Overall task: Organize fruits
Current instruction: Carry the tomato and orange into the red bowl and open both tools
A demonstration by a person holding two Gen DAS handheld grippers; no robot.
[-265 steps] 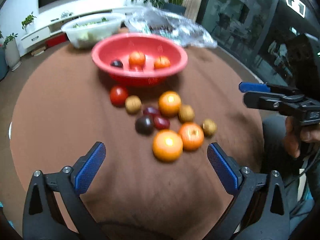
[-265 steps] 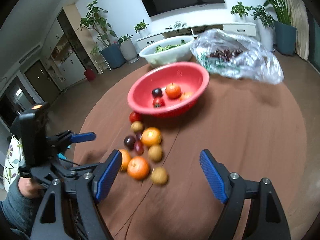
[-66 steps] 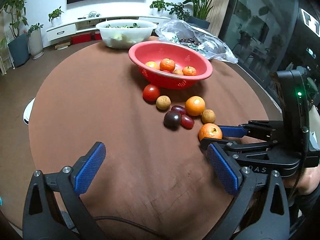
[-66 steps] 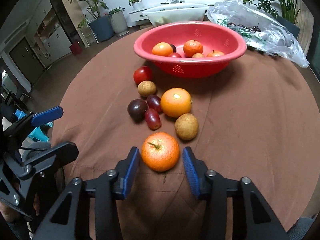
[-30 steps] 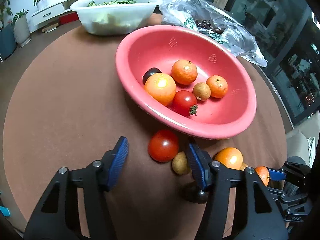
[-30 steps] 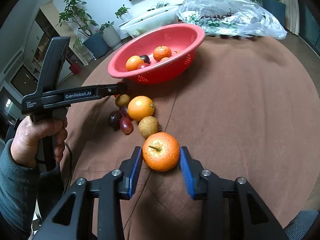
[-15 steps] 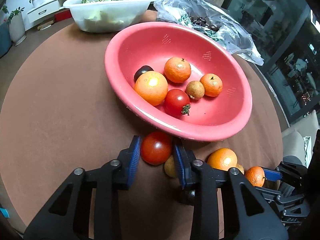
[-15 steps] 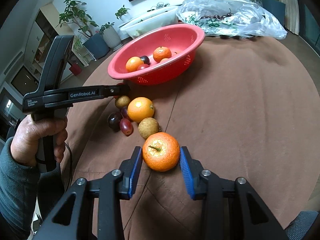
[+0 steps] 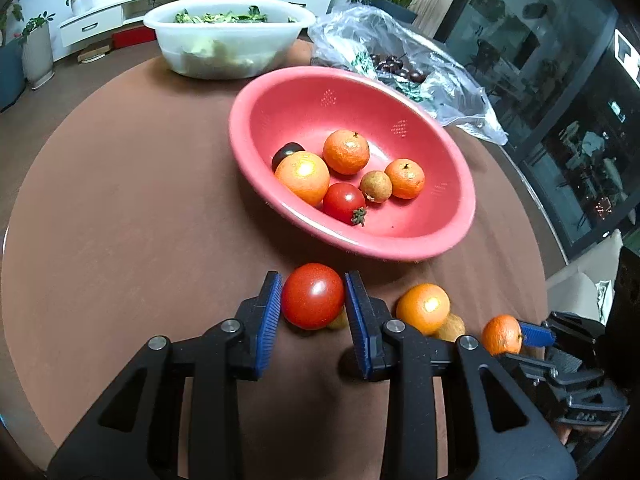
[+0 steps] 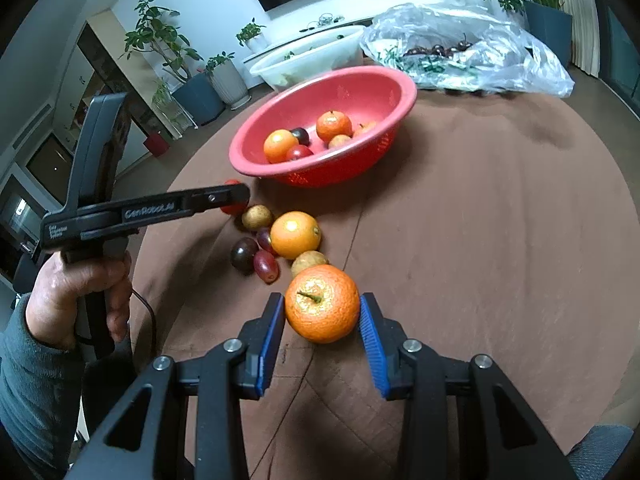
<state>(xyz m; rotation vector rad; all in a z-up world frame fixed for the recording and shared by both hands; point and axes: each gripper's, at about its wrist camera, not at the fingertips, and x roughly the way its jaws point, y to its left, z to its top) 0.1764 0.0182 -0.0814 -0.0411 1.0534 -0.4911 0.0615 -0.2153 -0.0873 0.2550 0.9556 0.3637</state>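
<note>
Left wrist view — we had the left tool [image 9: 313,309] clamped on the tomato [image 9: 312,295] beside the red bowl [image 9: 456,184]; our right tool [image 10: 322,324] gripped a tangerine [image 10: 322,303] above the tabletop [image 10: 500,240].

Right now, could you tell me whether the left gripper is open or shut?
Shut on the round red tomato: the left gripper has both blue jaws pressed against the tomato's sides, just in front of the red plastic bowl.

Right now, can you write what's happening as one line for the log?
left gripper: shut on tomato | right gripper: shut on orange | red bowl: six fruits inside | next: probably bowl
</note>
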